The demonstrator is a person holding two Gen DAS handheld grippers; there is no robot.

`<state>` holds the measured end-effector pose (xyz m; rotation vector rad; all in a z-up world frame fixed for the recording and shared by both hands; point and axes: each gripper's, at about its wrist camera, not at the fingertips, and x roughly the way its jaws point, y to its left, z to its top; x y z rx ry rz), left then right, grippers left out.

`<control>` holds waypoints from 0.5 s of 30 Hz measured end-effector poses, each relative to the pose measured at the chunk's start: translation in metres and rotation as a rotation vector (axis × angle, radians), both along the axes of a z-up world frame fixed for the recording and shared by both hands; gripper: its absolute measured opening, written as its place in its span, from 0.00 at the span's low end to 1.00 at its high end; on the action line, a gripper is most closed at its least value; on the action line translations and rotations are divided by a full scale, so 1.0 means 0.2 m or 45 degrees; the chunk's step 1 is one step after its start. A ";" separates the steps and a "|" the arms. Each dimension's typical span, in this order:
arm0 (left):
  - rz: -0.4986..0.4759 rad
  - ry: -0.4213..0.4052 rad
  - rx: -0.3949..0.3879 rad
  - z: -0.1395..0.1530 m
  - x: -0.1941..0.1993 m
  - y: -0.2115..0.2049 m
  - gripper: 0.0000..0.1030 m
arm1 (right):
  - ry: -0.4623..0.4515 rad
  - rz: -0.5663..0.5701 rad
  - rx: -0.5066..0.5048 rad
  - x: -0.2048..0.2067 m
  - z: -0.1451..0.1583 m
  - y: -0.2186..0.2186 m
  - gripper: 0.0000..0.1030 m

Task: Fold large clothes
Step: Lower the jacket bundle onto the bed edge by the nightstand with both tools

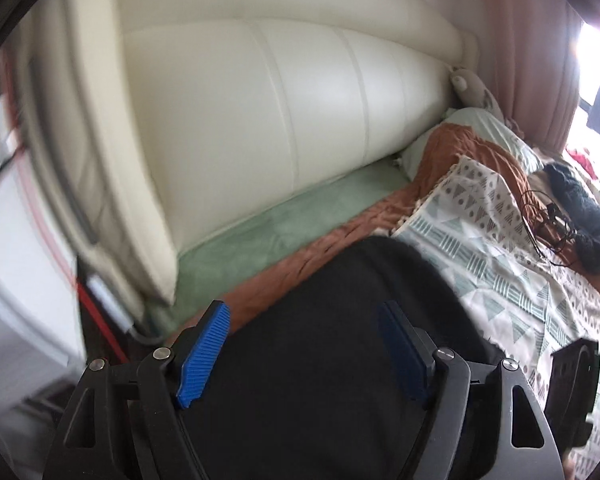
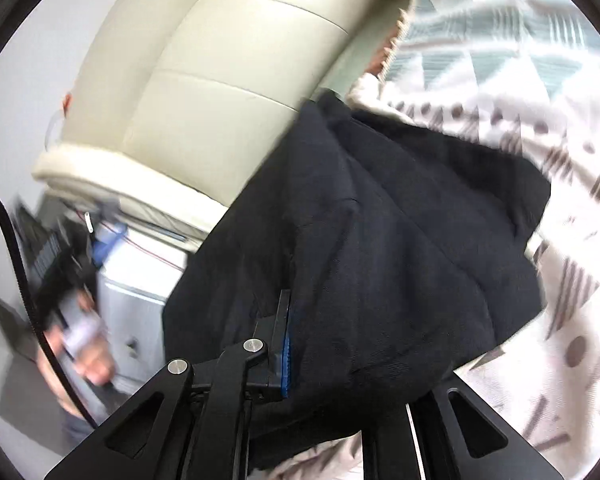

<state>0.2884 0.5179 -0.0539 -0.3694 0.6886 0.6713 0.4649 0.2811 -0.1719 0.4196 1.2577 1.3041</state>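
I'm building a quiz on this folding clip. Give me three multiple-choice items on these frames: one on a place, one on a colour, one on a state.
1. Where does the dark garment lie?
A. on the patterned blanket on the bed
B. on a wooden chair
C. inside a drawer

2. What colour are the pads of the left tongs?
A. red
B. blue
C. yellow

3. How do the right tongs stand?
A. wide open over bare floor
B. shut on a white towel
C. shut on the dark garment

Answers:
1 A, the left wrist view shows the black cloth spread over the triangle-patterned blanket beside the cream headboard.
2 B, both ribbed pads are blue, and these tongs stand open above the cloth.
3 C, the right wrist view shows black cloth bunched against the one visible pad.
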 end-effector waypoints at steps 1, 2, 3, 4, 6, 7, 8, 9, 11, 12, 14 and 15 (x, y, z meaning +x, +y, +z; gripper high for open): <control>0.025 -0.008 -0.009 -0.01 -0.07 0.01 0.75 | -0.016 0.002 -0.005 0.01 0.01 0.01 0.11; 0.055 -0.017 -0.021 -0.03 -0.13 0.02 0.76 | -0.026 -0.012 -0.028 0.00 0.02 0.02 0.11; 0.082 -0.025 -0.040 -0.05 -0.20 0.03 0.76 | -0.041 -0.015 -0.030 0.00 0.03 0.03 0.11; 0.102 -0.037 -0.060 -0.06 -0.25 0.03 0.78 | -0.053 -0.020 -0.033 0.00 0.05 0.04 0.11; 0.141 -0.065 -0.108 -0.10 -0.35 0.03 0.81 | -0.083 -0.040 -0.037 0.01 0.11 0.05 0.11; 0.162 -0.072 -0.135 -0.14 -0.42 0.03 0.81 | -0.094 -0.051 -0.041 0.02 0.12 0.04 0.11; 0.176 -0.080 -0.159 -0.16 -0.46 0.03 0.81 | -0.101 -0.060 -0.047 0.04 0.13 0.06 0.11; 0.187 -0.088 -0.187 -0.19 -0.50 0.03 0.81 | -0.106 -0.074 -0.057 0.06 0.15 0.07 0.11; 0.202 -0.098 -0.237 -0.25 -0.55 0.01 0.81 | -0.118 -0.097 -0.072 0.07 0.17 0.05 0.11; 0.203 -0.104 -0.252 -0.28 -0.57 0.00 0.81 | -0.127 -0.112 -0.083 0.08 0.18 0.05 0.11; 0.204 -0.111 -0.266 -0.32 -0.60 -0.02 0.81 | -0.123 -0.131 -0.098 0.09 0.18 0.02 0.11; 0.207 -0.112 -0.272 -0.33 -0.59 -0.03 0.81 | -0.114 -0.134 -0.113 0.09 0.15 0.01 0.11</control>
